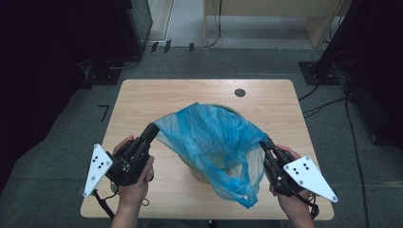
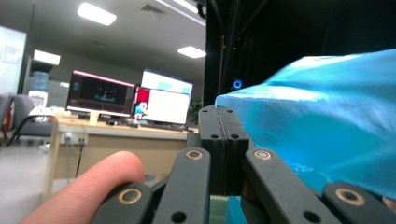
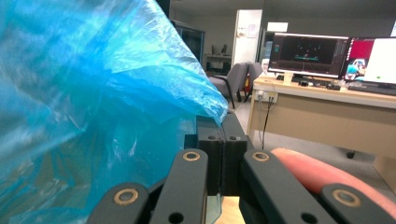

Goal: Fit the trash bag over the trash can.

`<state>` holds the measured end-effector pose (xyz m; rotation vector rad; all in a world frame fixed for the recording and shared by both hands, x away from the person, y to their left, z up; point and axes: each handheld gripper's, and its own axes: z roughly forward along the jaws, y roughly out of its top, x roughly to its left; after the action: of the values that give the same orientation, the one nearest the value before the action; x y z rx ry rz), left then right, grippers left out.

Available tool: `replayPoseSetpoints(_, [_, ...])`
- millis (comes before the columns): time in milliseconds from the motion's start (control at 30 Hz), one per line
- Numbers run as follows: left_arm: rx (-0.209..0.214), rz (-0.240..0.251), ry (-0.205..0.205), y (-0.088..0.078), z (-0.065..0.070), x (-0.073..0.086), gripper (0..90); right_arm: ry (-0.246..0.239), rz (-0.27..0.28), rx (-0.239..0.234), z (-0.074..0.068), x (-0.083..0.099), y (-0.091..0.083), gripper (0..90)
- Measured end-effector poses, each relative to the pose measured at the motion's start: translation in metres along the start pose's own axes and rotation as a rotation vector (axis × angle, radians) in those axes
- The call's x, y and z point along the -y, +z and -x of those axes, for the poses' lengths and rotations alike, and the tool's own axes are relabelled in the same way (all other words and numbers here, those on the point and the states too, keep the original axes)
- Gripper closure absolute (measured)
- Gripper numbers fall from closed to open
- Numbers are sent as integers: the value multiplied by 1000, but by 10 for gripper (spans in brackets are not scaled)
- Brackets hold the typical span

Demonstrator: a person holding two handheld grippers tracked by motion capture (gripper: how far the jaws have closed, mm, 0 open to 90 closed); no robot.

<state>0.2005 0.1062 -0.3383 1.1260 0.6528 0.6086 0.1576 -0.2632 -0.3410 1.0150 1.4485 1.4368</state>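
A thin blue plastic bag (image 1: 214, 142) hangs stretched over a pale round bin (image 1: 202, 172) in the middle of the wooden table (image 1: 142, 95). My left gripper (image 1: 153, 128) is shut on the bag's left edge, its black jaws pressed together in the left gripper view (image 2: 223, 116) with the blue film (image 2: 322, 126) running off to the right. My right gripper (image 1: 264, 143) is shut on the bag's right edge; in the right gripper view (image 3: 223, 122) the film (image 3: 93, 88) spreads up and left from the closed jaws. Most of the bin is hidden by the bag.
A small dark round hole (image 1: 240, 92) sits near the table's far edge. Dark equipment stands (image 1: 332, 52) and cables flank the table on a grey carpet. Desks with lit monitors (image 2: 130, 98) stand far off in the room.
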Motion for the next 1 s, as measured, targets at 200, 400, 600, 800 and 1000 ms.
replayPoseSetpoints(200, [-8, -37, 3, -11, -3, 8, 900, -21, -22, -8, 0, 6, -5, 900])
replayPoseSetpoints(400, [-32, -35, -19, -20, -9, 11, 900, -4, -17, -29, 2, 7, -5, 836])
replayPoseSetpoints(600, [-68, -45, -39, -23, -18, 11, 900, 27, 14, -5, 12, 4, -10, 888])
replayPoseSetpoints(800, [-69, -94, -26, -27, -19, 15, 900, 16, -15, 15, 15, 7, -14, 900])
replayPoseSetpoints(1000, [-7, -160, -9, -42, -8, 28, 900, 23, -56, 25, 20, 24, -29, 900])
